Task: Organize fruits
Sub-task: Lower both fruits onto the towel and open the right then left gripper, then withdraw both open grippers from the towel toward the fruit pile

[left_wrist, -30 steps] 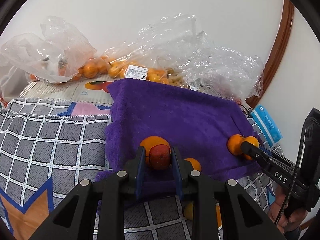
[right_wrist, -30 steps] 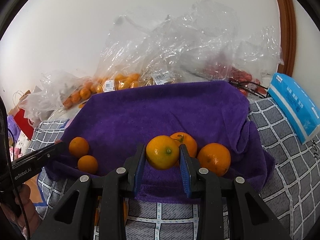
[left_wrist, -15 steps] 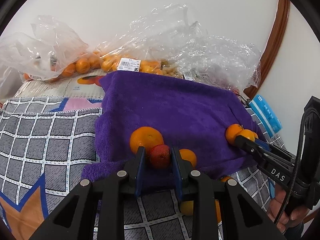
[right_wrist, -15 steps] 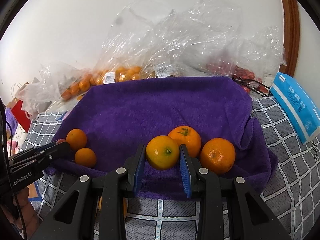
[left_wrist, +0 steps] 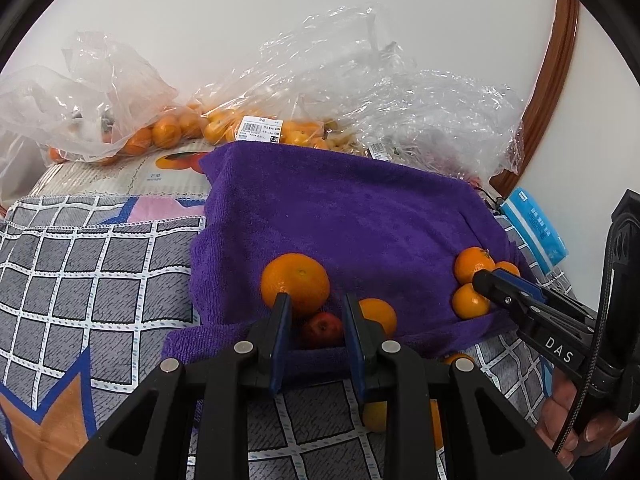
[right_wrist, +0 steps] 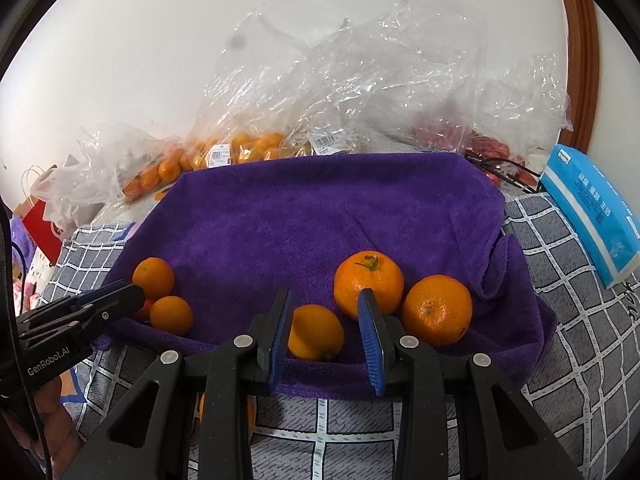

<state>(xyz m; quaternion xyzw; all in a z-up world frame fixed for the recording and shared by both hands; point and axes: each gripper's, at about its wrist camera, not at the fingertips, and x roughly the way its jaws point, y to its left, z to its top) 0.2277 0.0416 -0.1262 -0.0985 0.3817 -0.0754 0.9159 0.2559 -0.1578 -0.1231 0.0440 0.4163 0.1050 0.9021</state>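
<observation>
Now both grippers stand with fingers spread, holding nothing. The left gripper (left_wrist: 314,322) straddles a small red fruit (left_wrist: 322,330) at the near edge of the purple towel (left_wrist: 340,216); the right gripper (right_wrist: 324,328) straddles an orange (right_wrist: 315,333) there. Both fruits look light, round and firm, likely to roll, so I would pinch them across the widest middle

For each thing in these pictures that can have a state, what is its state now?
left gripper: open, fingers around the red fruit
red fruit: resting on towel, released
right gripper: open
yellow-orange citrus: lying on purple towel, released
plastic bags: crumpled, holding fruit
</observation>
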